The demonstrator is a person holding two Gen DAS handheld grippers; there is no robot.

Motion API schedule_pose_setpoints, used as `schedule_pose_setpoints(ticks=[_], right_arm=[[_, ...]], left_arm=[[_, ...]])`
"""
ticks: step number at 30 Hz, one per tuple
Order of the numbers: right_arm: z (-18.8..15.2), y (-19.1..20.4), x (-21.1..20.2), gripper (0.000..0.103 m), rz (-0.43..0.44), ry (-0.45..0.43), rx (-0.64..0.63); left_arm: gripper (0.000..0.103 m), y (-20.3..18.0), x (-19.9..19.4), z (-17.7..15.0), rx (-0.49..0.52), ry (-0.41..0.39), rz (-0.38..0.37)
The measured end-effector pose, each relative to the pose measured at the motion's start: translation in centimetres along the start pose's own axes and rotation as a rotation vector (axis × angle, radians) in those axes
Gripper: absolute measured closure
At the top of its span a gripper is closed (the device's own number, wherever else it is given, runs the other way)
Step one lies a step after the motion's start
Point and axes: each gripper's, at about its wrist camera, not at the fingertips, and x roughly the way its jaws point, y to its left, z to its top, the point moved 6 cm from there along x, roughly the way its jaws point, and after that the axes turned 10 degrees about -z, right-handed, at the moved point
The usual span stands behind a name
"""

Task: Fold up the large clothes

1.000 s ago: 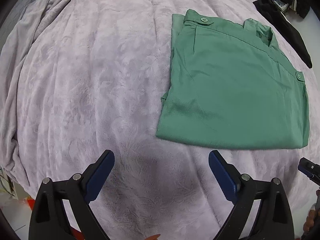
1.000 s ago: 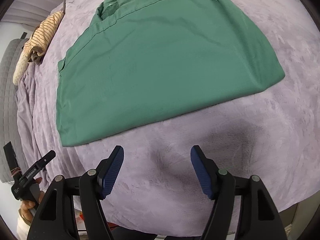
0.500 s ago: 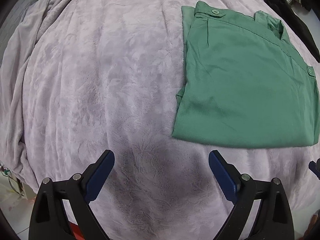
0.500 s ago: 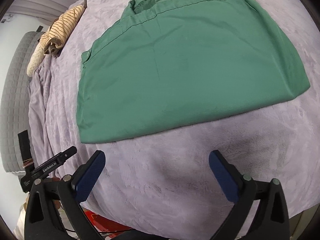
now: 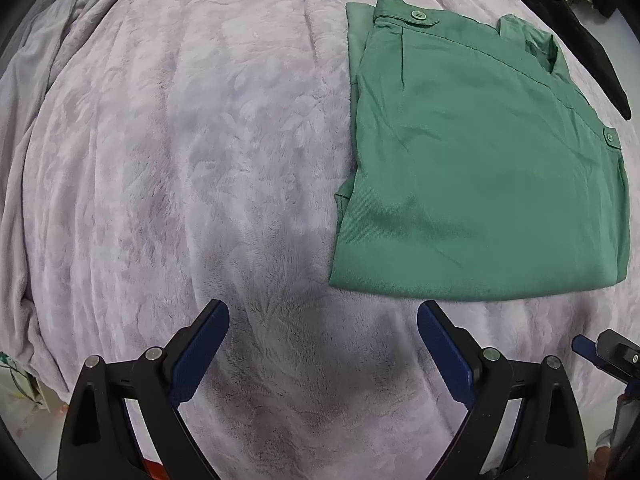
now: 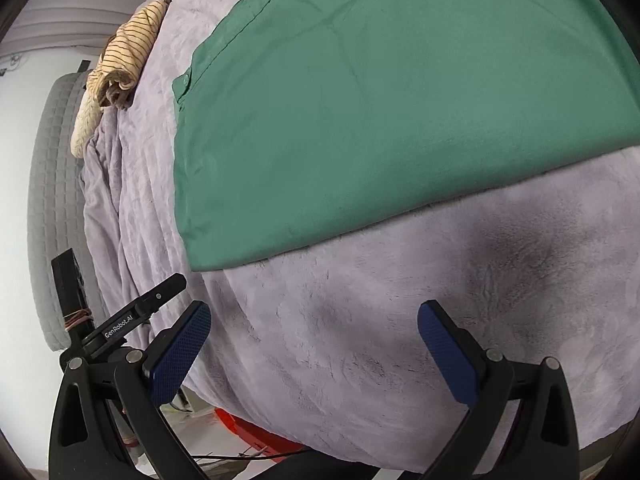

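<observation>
Because nothing sits between them, the jaws of the right gripper [image 6: 314, 344] stand wide apart over the bare blanket [image 6: 360, 320], and the jaws of the left gripper [image 5: 323, 342] stand wide apart too, holding nothing. Both point at the soft purple blanket on the bed, just short of the near edge of the green shirt [image 5: 480, 168]. I think they are spread like this so each can slide onto an edge of the cloth for the next fold.

That shirt lies flat on the bed, already folded into a neat block, with its collar [image 5: 532, 40] at the far side and a button tab [image 5: 416, 16] on top. It looks well on its way to being done, but it may need one more fold.

Farther off, a striped cloth [image 6: 128, 52] is bunched up at the far end of the bed, out of the way, and a black strap [image 5: 576, 36] lies just past the collar.
</observation>
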Motion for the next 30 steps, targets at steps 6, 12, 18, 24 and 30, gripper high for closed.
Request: schedule_pose_setpoints(ticks=[6,12,18,24,30], right_arm=[[-0.2,2.1,1.4,0.0,0.102,0.005,-0.003],[0.7,3.1,3.4,0.0,0.196,0.006,0.053],[2.4,4.6,5.9,0.0,0.368,0.004,0.134],[4.3,6.5,8.1,0.002,0.511,-0.014,0.247],[4.9,6.8,7.6,0.094,0.635,0.012,0.291]], left_arm=[[0.007,0.4,1.1,1.3,0.015,0.002,-0.028],[0.007,2.1,2.0,3.5,-0.002,-0.023,-0.092],[0.007,3.7,2.7,6.8,-0.03,-0.045,-0.217],[0.007,3.4,3.9,10.0,-0.062,-0.014,-0.378],[0.007,1.4,5.4,13.0,-0.097,0.042,-0.595]])
